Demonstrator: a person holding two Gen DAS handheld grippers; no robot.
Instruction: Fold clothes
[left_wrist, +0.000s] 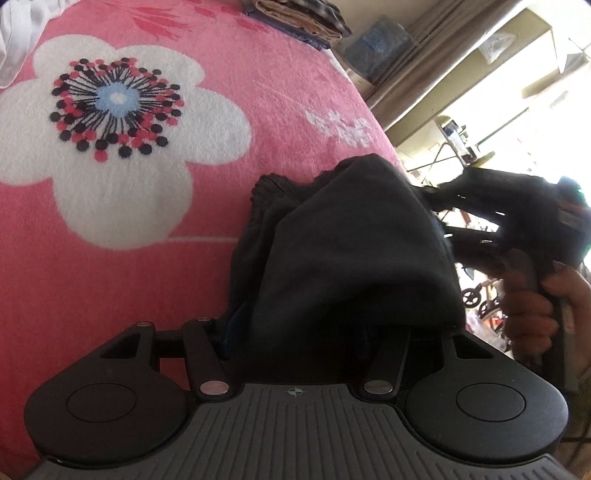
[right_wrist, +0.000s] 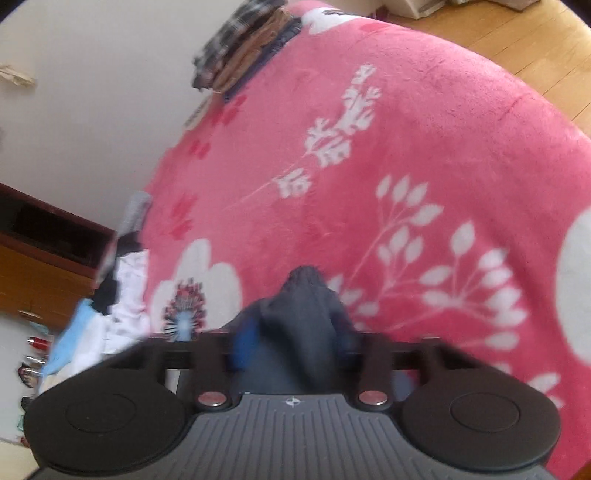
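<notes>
The left gripper (left_wrist: 314, 332) has a dark garment (left_wrist: 343, 251) bunched over and between its fingers, which are hidden under the cloth, so whether it is clamped on the fabric cannot be told. The garment (charcoal, with a ribbed edge at its far end) rises in a mound from the near edge of a pink floral blanket (left_wrist: 258, 92).

Just right of it, in the left wrist view, the right gripper (left_wrist: 436, 206) reaches into the cloth's right side, a hand (left_wrist: 535, 314) wrapped round its grip. In the right wrist view the same dark cloth fills the gap between that gripper's fingers, but motion blur hides whether they are clenched on it.

At the blanket's far edge sits a stack of folded clothes (left_wrist: 306, 18). At the left lies a loose heap of white and blue laundry (right_wrist: 110, 306).
</notes>
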